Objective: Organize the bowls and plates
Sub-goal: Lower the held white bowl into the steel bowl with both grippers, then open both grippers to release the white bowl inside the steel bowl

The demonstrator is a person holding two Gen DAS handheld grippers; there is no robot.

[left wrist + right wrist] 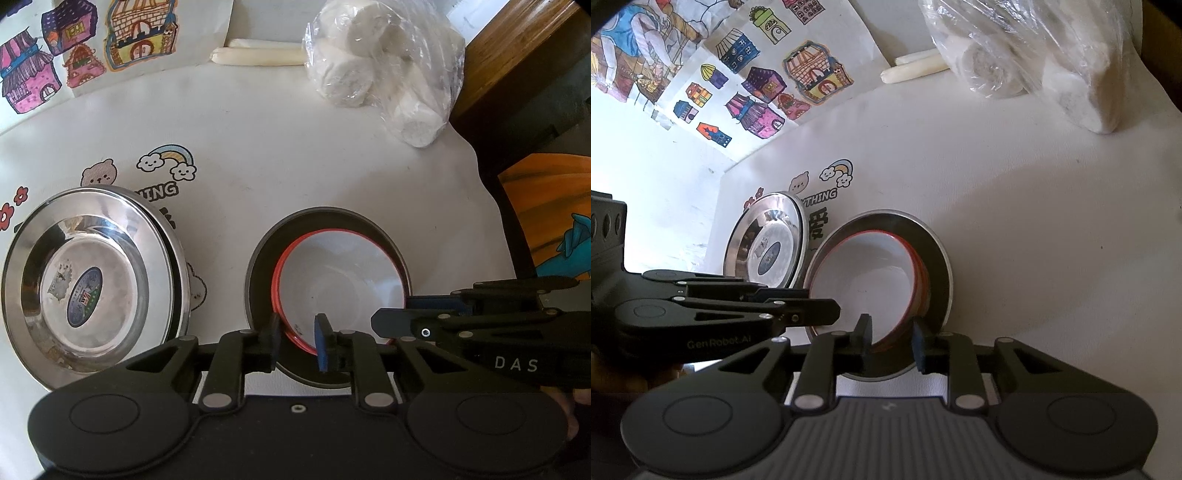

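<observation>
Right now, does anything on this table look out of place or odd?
Nothing looks spilled or broken. One oddity: the red-rimmed bowl sits off-centre in the dark bowl, shifted right, with both grippers at its rim.

Bare white tablecloth is lying open beyond the red-rimmed white bowl; the stacked shiny steel plates are crowding its left, the clear plastic bag of white rolls blocking the far right.

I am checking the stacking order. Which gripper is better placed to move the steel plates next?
Probably the left gripper. The steel plates lie on its side of the red-rimmed bowl, where both grippers stand; the right gripper would have to cross over.
</observation>
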